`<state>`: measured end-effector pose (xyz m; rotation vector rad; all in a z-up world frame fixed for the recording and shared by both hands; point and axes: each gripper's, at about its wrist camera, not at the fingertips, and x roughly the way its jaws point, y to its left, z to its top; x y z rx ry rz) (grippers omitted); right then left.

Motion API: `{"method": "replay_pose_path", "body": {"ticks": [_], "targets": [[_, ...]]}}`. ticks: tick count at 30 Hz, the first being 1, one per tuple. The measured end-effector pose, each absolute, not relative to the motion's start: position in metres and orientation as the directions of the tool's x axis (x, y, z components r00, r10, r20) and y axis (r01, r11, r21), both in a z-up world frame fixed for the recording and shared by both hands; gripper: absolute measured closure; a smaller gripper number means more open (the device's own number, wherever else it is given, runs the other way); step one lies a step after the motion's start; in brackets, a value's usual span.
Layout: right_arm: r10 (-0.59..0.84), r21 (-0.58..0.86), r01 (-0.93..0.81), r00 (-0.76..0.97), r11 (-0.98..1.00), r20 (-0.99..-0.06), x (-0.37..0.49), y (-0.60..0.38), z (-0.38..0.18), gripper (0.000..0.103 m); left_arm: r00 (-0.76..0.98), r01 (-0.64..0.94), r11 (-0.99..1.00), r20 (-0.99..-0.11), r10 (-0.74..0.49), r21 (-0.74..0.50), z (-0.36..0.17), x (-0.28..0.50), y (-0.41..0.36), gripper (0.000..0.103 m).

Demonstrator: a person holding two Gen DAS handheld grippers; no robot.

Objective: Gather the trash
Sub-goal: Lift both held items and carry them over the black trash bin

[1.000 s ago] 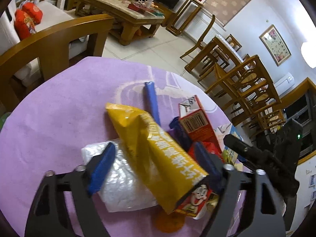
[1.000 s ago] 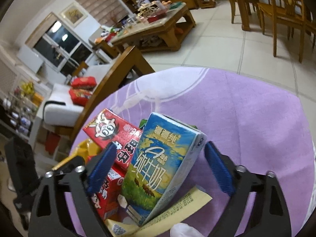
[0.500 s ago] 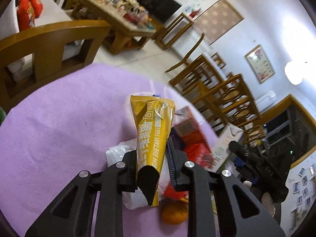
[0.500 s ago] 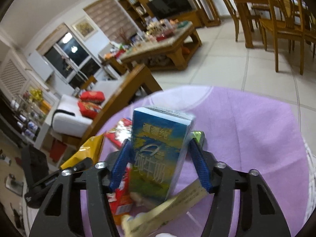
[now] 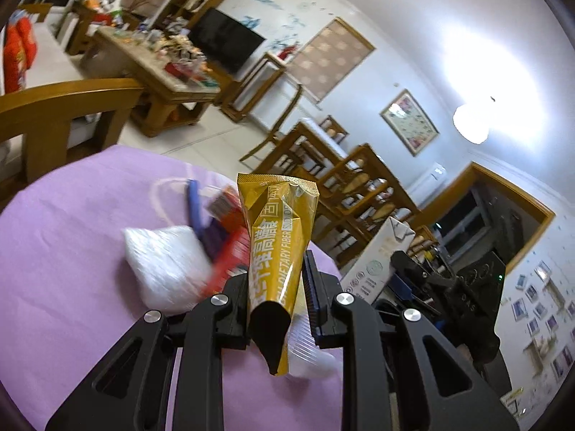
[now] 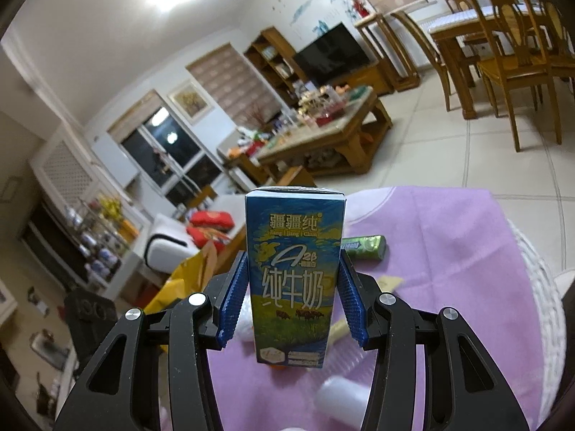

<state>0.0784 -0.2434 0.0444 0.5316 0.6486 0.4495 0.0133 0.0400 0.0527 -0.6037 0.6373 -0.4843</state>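
Yellow wrapper [image 5: 278,251], pinched upright in left claw [image 5: 276,296]: white Chinese characters running lengthwise, only partly legible; beside them Latin capitals "DIETARY FIBER". Smaller marks near the crimped top, unreadable.

Blue milk carton [image 6: 293,276], clamped in right claw [image 6: 293,300]: gold characters "疆疆纯" at top, small line "Jiang Jiang Chun" beneath; large "A2β" mid-panel; big white "纯牛奶" below. Fine print on bottom band too small to read.

Green stick pack [image 6: 363,248] on tabletop, right of carton: white lettering, illegible.

White carton side [image 5: 377,262], right in left view: round emblems, text unreadable.
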Motion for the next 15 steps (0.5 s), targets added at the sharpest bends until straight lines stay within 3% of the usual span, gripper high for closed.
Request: {"method": "replay_pose_path", "body": {"ticks": [15], "targets": [[0.346, 0.620, -0.075, 0.879, 0.781, -0.329, -0.047, -0.436, 0.042, 0.054, 0.546, 0.457, 0.654, -0.391, -0.741, -0.602, 0.052, -0.010, -0.107, 0.080]]}}
